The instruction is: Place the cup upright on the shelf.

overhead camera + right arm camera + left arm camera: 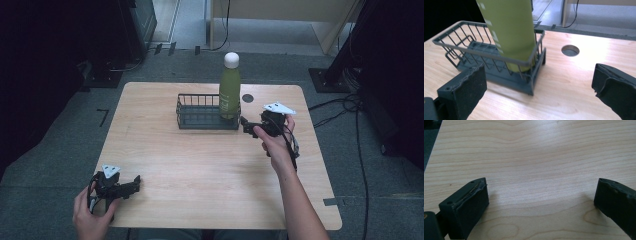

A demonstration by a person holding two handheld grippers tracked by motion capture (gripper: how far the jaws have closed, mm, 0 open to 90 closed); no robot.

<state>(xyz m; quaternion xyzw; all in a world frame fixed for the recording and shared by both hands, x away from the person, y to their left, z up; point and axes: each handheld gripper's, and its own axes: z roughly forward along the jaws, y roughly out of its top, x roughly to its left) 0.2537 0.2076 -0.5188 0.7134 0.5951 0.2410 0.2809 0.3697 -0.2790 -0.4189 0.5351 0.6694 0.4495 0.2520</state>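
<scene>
A: Right gripper (246,126)?

B: Jaws spread wide, nothing between them; it sits just right of the wire basket (186,118), clear of it.

A: The green bottle (229,93)?

B: Upright in the basket's right end, white cap on top. Round hole (570,50) in the table (200,170) lies just beyond.

A: Left gripper (131,184)?

B: Near the table's front left corner, jaws wide apart over bare wood, holding nothing.
</scene>
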